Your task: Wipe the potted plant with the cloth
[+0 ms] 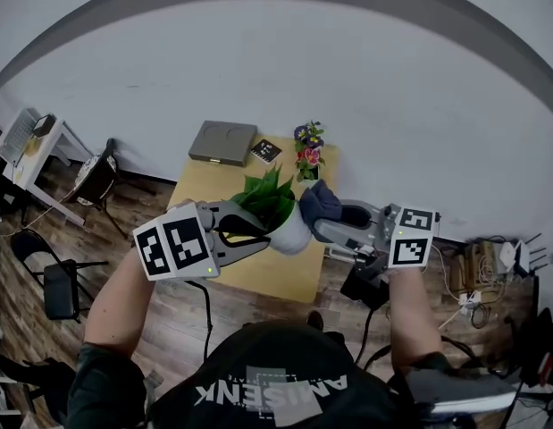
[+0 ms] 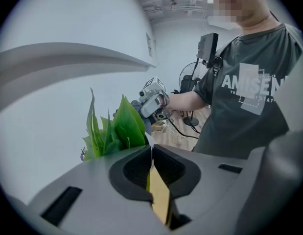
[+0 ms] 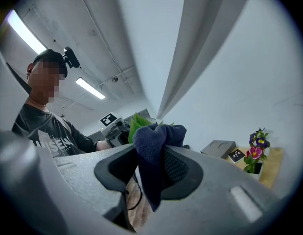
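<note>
Head view: the potted plant (image 1: 292,231), green leaves in a white pot, is between the 2 grippers over the front part of the wooden table (image 1: 258,277). Whether the pot rests on the table I cannot tell. The left gripper (image 1: 263,238) meets the plant's left side. The right gripper (image 1: 315,220) comes in from the right with a dark blue cloth (image 1: 328,200) bunched at its tips, right against the leaves. Only this view shows the whole table. At the back of it lie a flat grey box (image 1: 222,142), a small black card (image 1: 265,151) and a little pot of flowers (image 1: 308,148).

Left gripper view: the jaws stand almost together, and a thin green leaf (image 2: 148,180) is pinched in the slit between them, a detail the head view is too far off to give. The other leaves rise just past the tips. Beyond them are the right gripper and the person's dark T-shirt (image 2: 244,102).

Right gripper view: the jaws are clamped on the cloth, which fills the gap, folds over the tips and hangs below. Green leaves show just behind it. 2 ceiling strip lights (image 3: 90,88) appear only here.
</note>
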The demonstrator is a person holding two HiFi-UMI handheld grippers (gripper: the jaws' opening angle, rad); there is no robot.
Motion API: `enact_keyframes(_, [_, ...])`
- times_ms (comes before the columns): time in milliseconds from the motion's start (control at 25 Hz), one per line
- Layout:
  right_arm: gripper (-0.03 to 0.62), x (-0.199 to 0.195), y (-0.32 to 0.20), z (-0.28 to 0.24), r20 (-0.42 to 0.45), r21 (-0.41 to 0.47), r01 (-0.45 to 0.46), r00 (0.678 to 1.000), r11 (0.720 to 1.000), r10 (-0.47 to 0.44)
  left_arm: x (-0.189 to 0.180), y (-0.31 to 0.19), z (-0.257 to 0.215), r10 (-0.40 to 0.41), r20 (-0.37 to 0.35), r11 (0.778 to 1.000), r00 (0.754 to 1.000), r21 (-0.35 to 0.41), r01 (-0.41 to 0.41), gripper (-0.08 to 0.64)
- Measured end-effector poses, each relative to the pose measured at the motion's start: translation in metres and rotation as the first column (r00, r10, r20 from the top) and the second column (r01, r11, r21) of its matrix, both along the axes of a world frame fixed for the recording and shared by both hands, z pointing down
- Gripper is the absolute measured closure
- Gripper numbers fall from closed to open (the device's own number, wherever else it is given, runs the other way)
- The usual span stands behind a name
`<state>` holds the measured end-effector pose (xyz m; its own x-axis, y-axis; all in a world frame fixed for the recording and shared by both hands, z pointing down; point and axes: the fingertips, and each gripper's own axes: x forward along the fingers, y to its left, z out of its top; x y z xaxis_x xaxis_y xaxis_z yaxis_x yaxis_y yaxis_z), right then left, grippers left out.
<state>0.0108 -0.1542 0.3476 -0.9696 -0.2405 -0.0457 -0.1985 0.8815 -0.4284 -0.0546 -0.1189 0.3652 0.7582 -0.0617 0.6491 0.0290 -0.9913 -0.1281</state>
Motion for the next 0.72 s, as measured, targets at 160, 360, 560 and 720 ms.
enact_keyframes(160, [0.46,-0.004,0.004,0.001,-0.063,0.046,-0.037,0.997,0.998,0.04,0.005,-0.012,0.001,-0.1,-0.02,0.993,0.995,-0.065,0.099,0.545])
enact_keyframes(360, [0.46,-0.01,0.004,0.003,-0.138,0.104,-0.094,0.985,0.99,0.108,0.009,-0.021,0.004,-0.203,-0.03,0.97,0.979,-0.146,0.196,0.545])
enact_keyframes(560, [0.46,-0.024,0.009,0.007,-0.201,0.164,-0.116,0.968,0.98,0.148,0.006,-0.029,0.006,-0.313,-0.053,0.93,0.948,-0.22,0.295,0.546])
enact_keyframes(720, [0.46,-0.04,0.013,0.016,-0.268,0.227,-0.119,0.946,0.967,0.18,-0.001,-0.04,0.009,-0.409,-0.071,0.881,0.91,-0.29,0.373,0.548])
